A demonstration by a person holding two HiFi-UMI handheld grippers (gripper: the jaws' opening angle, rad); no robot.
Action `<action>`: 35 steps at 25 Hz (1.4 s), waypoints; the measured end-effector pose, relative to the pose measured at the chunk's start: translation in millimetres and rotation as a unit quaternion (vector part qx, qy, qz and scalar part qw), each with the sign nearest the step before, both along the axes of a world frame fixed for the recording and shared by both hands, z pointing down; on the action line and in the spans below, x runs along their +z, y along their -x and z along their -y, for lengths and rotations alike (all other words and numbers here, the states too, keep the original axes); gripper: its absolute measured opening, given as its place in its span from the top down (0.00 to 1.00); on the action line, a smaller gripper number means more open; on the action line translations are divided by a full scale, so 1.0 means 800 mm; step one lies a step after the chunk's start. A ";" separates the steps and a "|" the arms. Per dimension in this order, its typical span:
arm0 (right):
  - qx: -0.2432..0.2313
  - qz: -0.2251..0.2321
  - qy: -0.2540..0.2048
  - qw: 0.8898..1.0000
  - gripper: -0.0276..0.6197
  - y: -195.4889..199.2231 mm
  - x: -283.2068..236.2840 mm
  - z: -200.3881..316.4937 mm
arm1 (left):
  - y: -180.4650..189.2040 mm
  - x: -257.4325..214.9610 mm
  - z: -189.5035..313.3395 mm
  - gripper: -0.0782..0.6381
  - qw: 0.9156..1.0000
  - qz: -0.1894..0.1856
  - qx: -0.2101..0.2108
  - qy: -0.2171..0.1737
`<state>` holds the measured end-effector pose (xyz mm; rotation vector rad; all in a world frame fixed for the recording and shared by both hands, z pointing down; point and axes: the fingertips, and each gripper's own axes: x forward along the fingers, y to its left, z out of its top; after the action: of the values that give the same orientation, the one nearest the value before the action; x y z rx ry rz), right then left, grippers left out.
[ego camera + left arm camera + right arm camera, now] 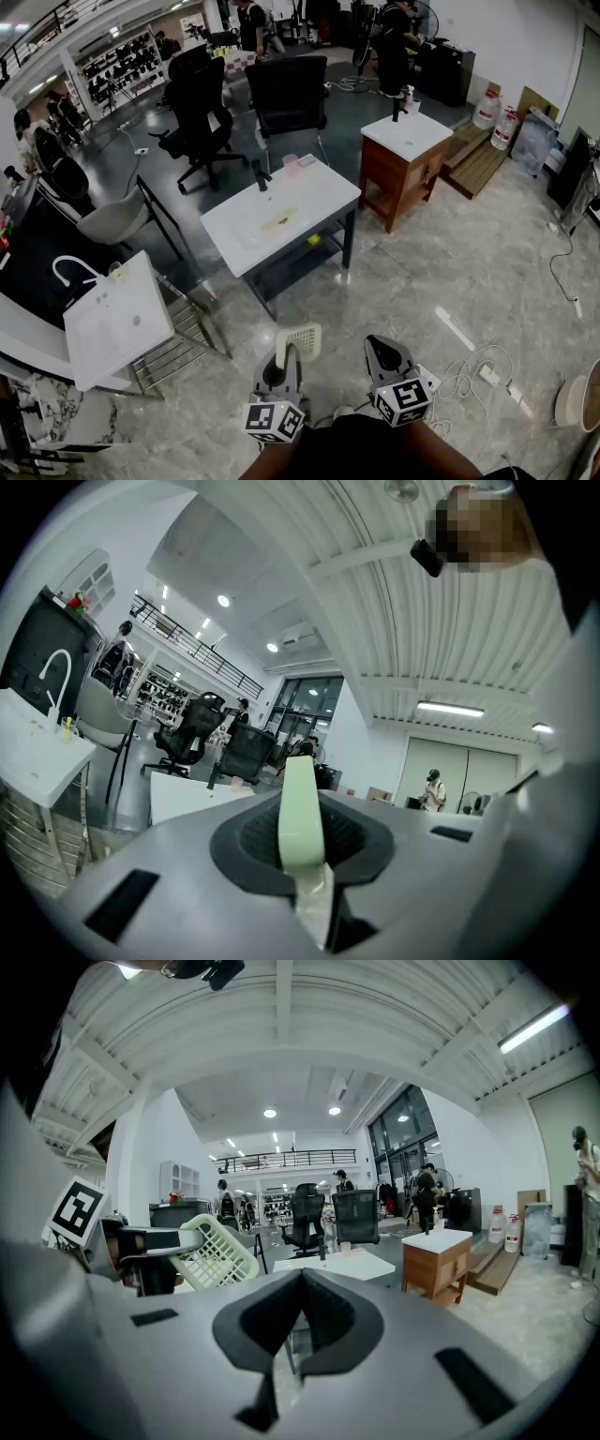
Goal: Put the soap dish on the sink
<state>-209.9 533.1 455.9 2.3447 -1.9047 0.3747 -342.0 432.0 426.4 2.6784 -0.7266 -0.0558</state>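
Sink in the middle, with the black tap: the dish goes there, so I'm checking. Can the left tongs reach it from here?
Probably not yet: the left tongs, shut on the soap dish, are well short of the sink. Only floor lies between, so stepping forward should do.

chairs: two black office chairs (286,94) (202,103) on the dark floor at the back, plus a grey chair (112,220) over by the left edge
cabinet: wooden cabinet (398,178) with a white top, right where the pale tiled floor (450,272) meets the dark floor
jugs: two water jugs (486,110) (504,128) side by side near the far right wall
planks: wooden boards (473,159) flat on the floor, just beside the cabinet
cables: white cables (464,380) and a power strip (489,375) loose on the tiles, bottom right
rack: wire rack (183,333) at lower left
people: a few standing way at the back (251,23), too small for detail
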 end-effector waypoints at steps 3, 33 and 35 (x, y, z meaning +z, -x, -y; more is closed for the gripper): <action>-0.006 -0.002 -0.008 1.000 0.96 -0.008 0.000 -0.006 | -0.013 0.003 -0.008 0.82 1.000 -0.001 0.005 -0.003; 0.075 0.030 0.017 0.997 0.96 -0.137 0.048 0.008 | -0.157 0.050 0.048 0.82 0.997 0.014 0.070 0.026; 0.077 0.029 0.024 0.996 0.96 -0.153 0.051 0.030 | -0.174 0.058 0.070 0.82 0.997 0.015 0.071 0.036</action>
<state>-87.4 508.8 496.5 2.4814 -1.7222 0.5014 -202.7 376.1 472.7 2.6579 -0.5344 0.0457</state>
